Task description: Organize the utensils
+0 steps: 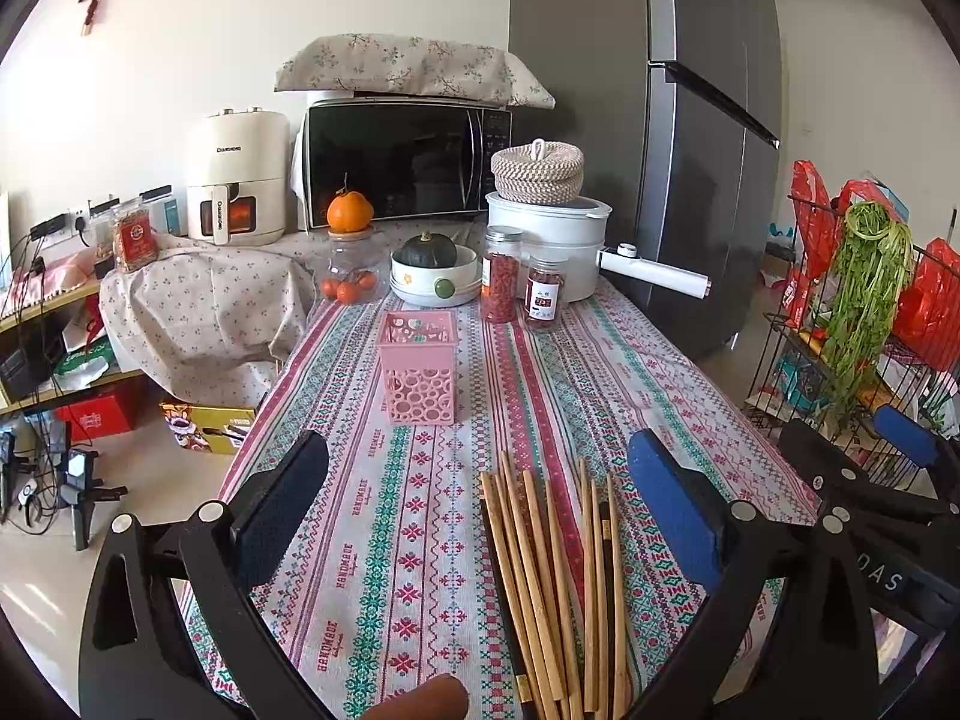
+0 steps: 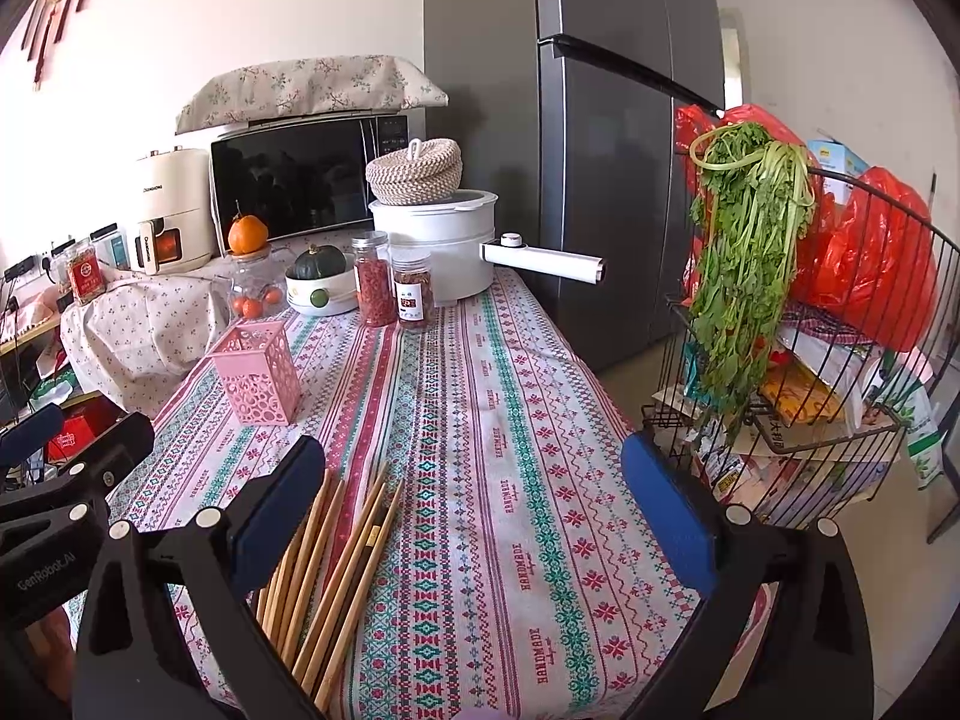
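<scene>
You have a bundle of wooden chopsticks (image 1: 540, 576) lying flat on the bench's patterned cloth, loosely fanned, tips pointing away from you, one or two dark ones mixed among the pale. Beyond them stands your pink holder (image 1: 417, 366), square, upright, pierced with round holes, well apart from the chopsticks (image 2: 336, 570).

Table (image 1: 606, 360) had a patterned cloth; on it sat loose chopsticks (image 1: 552, 570), a pink holder (image 1: 418, 367), jars (image 1: 501, 282), a white pot (image 1: 564, 246).
</scene>
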A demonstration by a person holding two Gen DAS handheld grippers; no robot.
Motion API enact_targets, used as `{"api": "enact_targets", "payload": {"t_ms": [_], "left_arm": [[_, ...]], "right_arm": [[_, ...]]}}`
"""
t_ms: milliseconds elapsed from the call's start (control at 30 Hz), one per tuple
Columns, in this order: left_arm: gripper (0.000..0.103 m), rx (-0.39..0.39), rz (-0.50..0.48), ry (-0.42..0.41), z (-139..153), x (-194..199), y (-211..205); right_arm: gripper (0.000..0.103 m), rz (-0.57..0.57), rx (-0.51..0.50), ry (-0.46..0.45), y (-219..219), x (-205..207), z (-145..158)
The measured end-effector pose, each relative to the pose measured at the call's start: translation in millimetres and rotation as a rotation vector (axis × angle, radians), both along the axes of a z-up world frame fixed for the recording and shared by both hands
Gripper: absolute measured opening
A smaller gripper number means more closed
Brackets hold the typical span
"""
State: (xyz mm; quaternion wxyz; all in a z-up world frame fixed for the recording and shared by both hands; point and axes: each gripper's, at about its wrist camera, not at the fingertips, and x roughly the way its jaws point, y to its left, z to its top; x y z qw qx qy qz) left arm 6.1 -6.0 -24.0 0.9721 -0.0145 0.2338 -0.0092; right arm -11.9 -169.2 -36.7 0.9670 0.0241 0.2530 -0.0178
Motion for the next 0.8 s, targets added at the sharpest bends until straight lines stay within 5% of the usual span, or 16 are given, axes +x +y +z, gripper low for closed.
{"api": "enact_targets", "payload": {"t_ms": [800], "left_arm": [[0.096, 0.0, 0.002, 0.008, -7.8, -0.7, 5.2]], "right_arm": [[0.096, 0.0, 0.003, 0.017, 0.2, 1.1, -4.4]]}}
